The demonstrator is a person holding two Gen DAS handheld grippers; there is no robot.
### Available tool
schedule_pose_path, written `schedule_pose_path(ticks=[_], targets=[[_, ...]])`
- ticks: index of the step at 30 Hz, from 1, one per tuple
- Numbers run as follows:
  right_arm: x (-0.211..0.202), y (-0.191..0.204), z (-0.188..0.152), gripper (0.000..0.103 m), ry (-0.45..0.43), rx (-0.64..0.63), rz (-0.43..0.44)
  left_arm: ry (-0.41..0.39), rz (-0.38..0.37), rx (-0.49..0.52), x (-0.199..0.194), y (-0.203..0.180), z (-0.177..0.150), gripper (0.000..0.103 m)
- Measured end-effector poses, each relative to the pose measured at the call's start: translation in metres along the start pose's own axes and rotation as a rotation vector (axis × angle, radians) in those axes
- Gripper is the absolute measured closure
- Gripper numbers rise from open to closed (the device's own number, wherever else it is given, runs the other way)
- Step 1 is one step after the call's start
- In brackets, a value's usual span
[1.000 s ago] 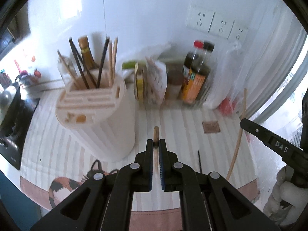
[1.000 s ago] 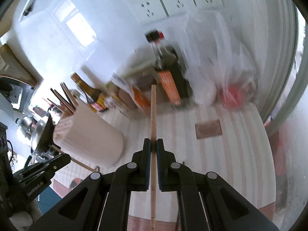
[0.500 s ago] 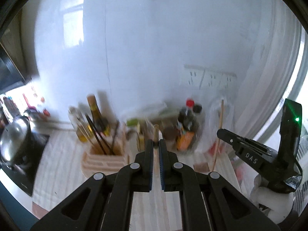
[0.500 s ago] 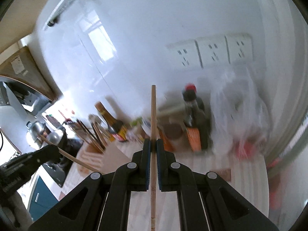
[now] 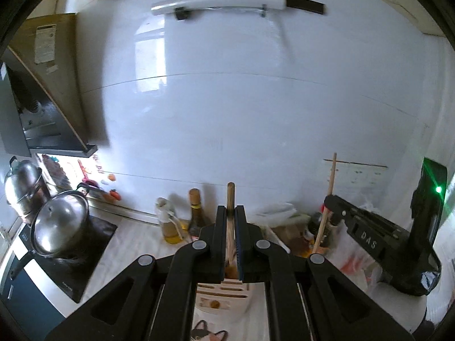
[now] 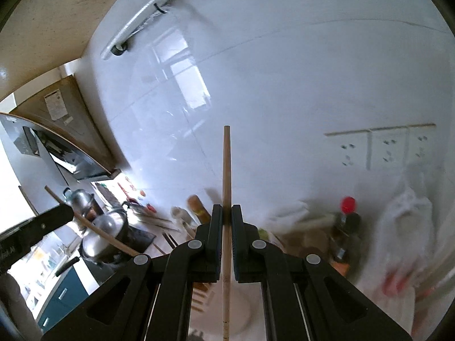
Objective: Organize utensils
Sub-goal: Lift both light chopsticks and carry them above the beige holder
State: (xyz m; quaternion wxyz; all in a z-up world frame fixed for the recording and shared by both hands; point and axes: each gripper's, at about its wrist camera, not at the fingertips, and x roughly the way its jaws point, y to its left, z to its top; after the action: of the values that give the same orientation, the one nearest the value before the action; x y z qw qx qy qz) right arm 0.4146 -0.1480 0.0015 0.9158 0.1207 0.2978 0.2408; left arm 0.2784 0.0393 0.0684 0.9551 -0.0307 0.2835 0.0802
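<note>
In the left wrist view my left gripper (image 5: pixel 230 210) is shut on a wooden chopstick (image 5: pixel 230 191) whose tip pokes up past the jaws. The cream slotted utensil holder (image 5: pixel 224 292) sits below the fingers, mostly hidden. At the right, my right gripper (image 5: pixel 334 203) clamps a second chopstick (image 5: pixel 331 176) standing nearly upright. In the right wrist view the right gripper (image 6: pixel 226 211) is shut on that long chopstick (image 6: pixel 226 164). The left gripper (image 6: pixel 54 217) shows at the left edge with its chopstick (image 6: pixel 102 237) slanting. Both grippers hang high above the counter.
Steel pots (image 5: pixel 58 224) stand on a black stove at the left under a range hood (image 5: pixel 42 108). Oil bottles (image 5: pixel 196 216), sauce bottles (image 6: pixel 345 227) and plastic bags (image 6: pixel 409 221) line the white tiled wall. Wall sockets (image 6: pixel 381 147) are at the right, a rail (image 5: pixel 227 2) above.
Both grippers have lifted well above the counter, each still clamping its chopstick. The views tilted up to the wall, and the holder slid down to the bottom edge.
</note>
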Motion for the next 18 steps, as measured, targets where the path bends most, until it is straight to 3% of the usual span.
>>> schedule_pose_path(ticks=[6,18], targets=[[0.031,0.028,0.011,0.097,-0.015,-0.015,0.005,0.018,0.017,-0.017,0.017,0.023,0.001,0.100],[0.087,0.050,-0.006,0.097,-0.089,0.048,-0.049,0.101,-0.080,-0.020,0.067,0.062,0.002,0.100]])
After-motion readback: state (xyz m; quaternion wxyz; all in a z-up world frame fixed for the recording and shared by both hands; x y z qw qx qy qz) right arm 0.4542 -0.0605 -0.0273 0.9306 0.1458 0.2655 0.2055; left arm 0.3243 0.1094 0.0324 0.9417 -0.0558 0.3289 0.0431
